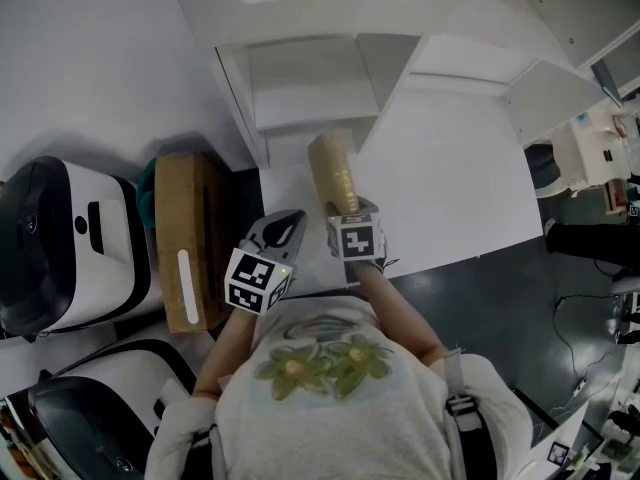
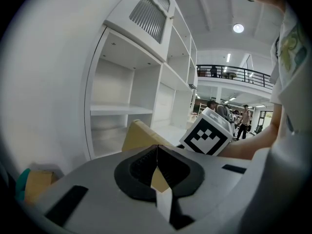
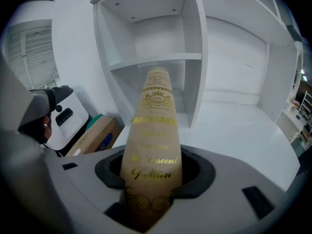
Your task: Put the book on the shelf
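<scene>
The book (image 3: 153, 130) is tan and smooth, with shiny gold letters down its thin spine. The right hand-held gripper (image 3: 151, 179) squeezes its near end between black jaws. The book's long side points away and up at the white shelf (image 3: 156, 60), just in front of the square open spaces. The left hand-held gripper (image 2: 157, 152) is pressed together, holding nothing. A brown cardboard box (image 1: 190, 238) stands left of the shelf
</scene>
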